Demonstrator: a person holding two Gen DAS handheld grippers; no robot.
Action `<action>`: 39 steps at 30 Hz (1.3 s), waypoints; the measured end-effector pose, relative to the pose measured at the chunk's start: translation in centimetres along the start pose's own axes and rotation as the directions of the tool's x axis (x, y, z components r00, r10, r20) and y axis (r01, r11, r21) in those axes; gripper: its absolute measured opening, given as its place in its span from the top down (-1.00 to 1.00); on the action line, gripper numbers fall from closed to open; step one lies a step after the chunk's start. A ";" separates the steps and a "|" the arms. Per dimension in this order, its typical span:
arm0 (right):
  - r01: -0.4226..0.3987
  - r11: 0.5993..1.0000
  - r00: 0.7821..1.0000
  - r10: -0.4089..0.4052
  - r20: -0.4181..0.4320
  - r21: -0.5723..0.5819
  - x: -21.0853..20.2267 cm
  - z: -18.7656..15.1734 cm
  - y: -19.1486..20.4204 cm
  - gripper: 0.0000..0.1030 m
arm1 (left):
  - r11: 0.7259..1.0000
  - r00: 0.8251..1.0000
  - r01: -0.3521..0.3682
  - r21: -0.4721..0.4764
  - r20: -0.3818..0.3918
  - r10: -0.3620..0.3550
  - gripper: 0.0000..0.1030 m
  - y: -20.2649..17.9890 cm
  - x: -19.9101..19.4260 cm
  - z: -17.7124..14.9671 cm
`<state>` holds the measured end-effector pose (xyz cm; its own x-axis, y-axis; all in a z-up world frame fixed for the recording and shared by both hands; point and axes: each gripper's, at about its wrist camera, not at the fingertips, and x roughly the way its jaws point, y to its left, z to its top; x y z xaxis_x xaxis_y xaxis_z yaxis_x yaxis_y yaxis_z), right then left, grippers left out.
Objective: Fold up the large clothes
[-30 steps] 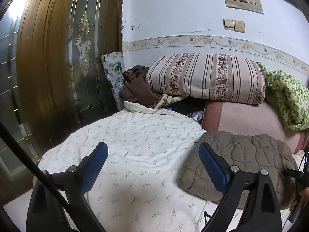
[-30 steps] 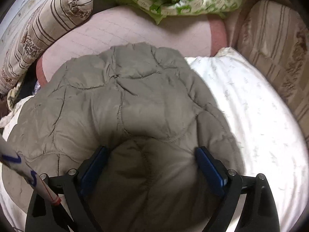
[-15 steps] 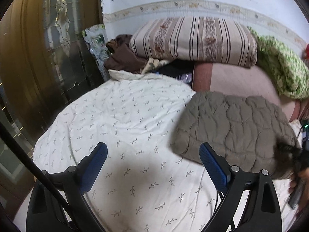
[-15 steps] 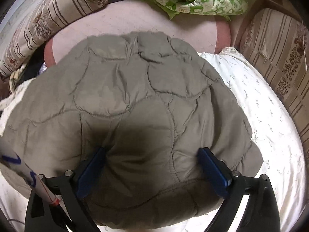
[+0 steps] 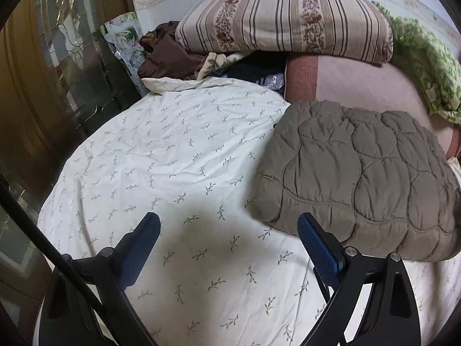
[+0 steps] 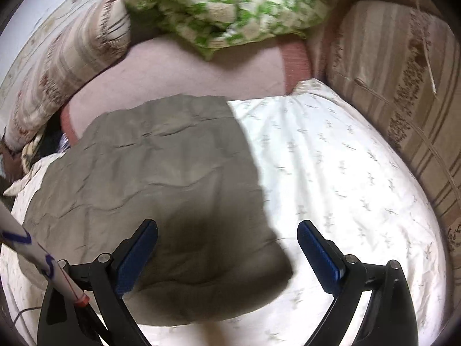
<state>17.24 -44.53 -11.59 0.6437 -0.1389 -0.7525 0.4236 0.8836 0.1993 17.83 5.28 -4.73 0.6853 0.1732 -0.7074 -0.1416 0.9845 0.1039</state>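
Lying folded on the sheet (image 5: 184, 150), the quilted jacket (image 5: 360, 173) looks finished — left gripper (image 5: 227, 245) and right gripper (image 6: 227, 248) gape wide, empty.

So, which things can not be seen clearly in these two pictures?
- Quilted jacket: left wrist view, right side cut off by the lens edge.
- Quilted jacket: right wrist view, motion blur hides its stitching.
- Dark items: left wrist view, hidden under the striped cushion.
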 end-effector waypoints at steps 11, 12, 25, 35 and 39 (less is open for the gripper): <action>-0.063 0.989 0.995 0.073 -0.070 0.135 3.8 0.9 -3.8 -0.93 | 0.999 0.999 0.047 0.009 -0.023 -0.047 -0.85 -0.3 3.6 2.2; -0.079 0.987 0.993 0.090 -0.073 0.143 4.0 1.0 -3.8 -0.93 | 0.997 0.997 0.073 -0.002 -0.024 -0.073 -0.85 0.0 4.0 2.6; -0.256 0.946 0.929 0.297 -0.222 0.199 9.5 0.8 -3.1 -0.99 | 0.848 0.820 0.499 -0.176 -0.219 -0.528 -0.85 1.0 16.3 5.7; -0.406 0.856 0.826 0.494 -0.273 0.320 13.4 0.6 -4.3 -1.00 | 0.675 0.587 0.690 -0.262 -0.344 -0.733 -0.90 -4.4 21.2 5.8; -0.421 0.850 0.824 0.504 -0.259 0.317 13.4 0.8 -3.5 -0.80 | 0.750 0.675 0.649 -0.124 -0.362 -0.643 -0.72 -6.9 19.3 6.2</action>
<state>24.92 -49.87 -21.84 0.5786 0.4471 -0.6821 0.2915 0.6677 0.6850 36.43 1.97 -14.76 0.2950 -0.5271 -0.7970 0.2500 0.8476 -0.4680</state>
